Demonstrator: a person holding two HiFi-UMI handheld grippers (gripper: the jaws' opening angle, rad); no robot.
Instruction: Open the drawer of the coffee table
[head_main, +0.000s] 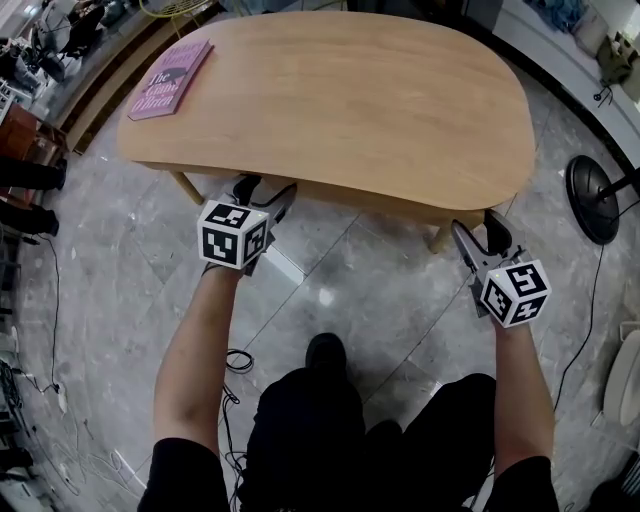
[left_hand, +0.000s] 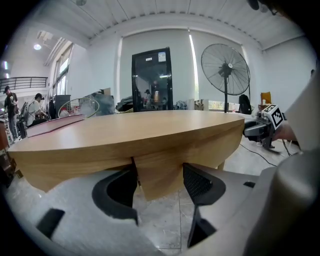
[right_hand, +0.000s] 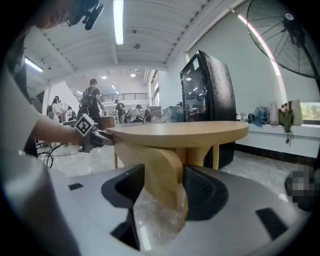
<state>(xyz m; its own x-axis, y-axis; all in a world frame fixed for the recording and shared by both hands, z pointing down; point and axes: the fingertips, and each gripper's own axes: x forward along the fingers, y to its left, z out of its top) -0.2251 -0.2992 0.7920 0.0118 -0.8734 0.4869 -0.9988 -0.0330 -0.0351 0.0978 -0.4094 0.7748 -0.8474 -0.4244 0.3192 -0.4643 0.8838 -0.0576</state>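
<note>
Head view: right gripper on table

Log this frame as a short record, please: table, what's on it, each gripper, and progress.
table: oval wooden coffee table
on top: pink book, at the far left edge
left gripper: jaws either side of a wooden panel under the near edge; grip unclear
right gripper: closed on a curved wooden piece under the tabletop
progress: nothing visibly pulled out from under the tabletop
</note>
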